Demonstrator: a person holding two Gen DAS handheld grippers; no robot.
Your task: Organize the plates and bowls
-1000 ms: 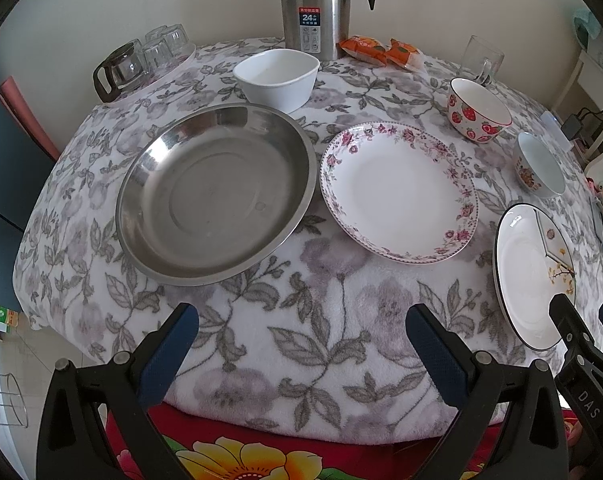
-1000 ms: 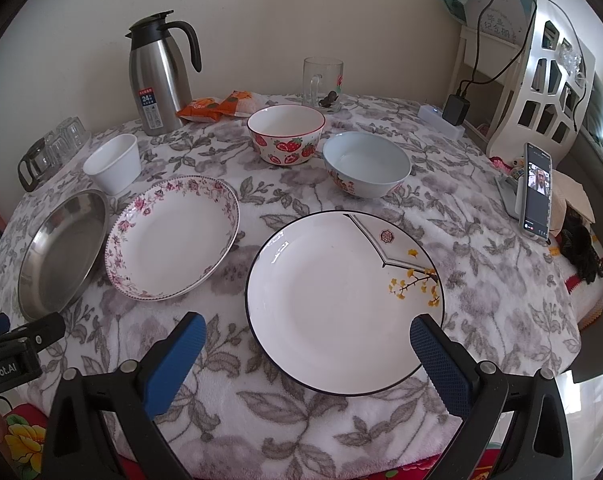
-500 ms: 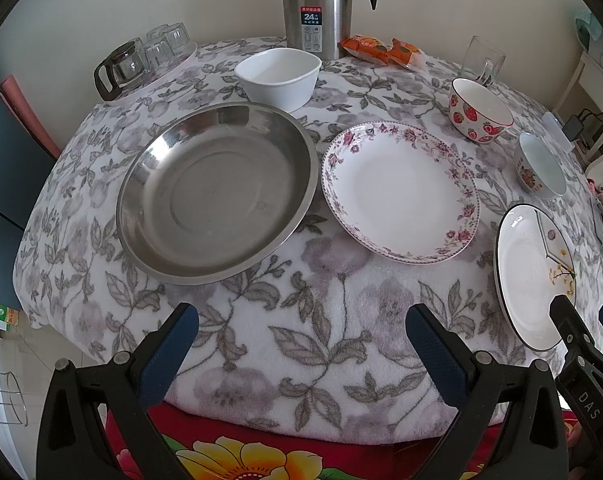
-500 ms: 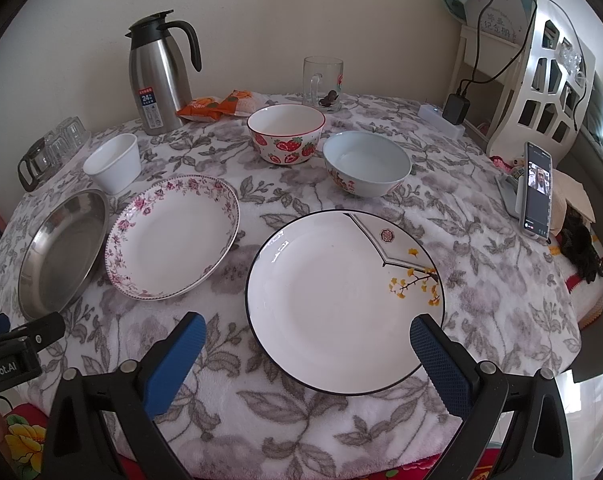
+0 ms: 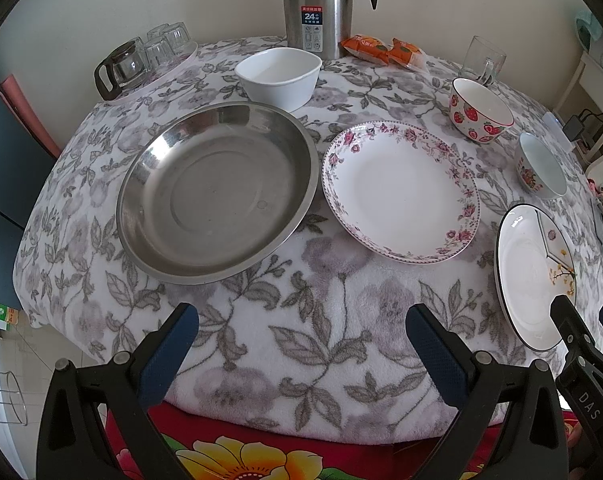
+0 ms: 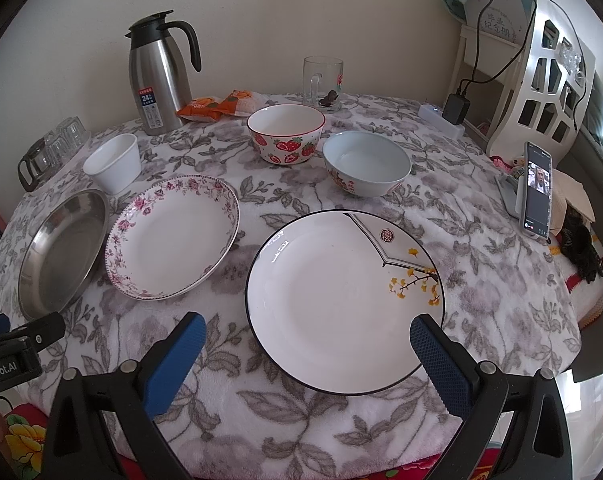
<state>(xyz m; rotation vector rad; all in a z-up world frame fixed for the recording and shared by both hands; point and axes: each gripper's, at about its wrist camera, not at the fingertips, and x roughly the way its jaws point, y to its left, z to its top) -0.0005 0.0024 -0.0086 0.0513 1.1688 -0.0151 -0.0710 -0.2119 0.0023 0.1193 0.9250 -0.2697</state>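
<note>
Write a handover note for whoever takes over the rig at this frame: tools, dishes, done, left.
Left tool: open, empty, at the near table edge facing the steel plate.
Right tool: open, empty, right finger over the near rim of the black-rimmed plate.
Floral-rim plate lies between those two, touching or nearly touching the steel plate.
Bowls sit behind, separate: white bowl, strawberry bowl, pale blue bowl.
Done: nothing stacked or grouped.
Left: all plates and bowls; the black-rimmed plate looks the easiest first pick.
</note>
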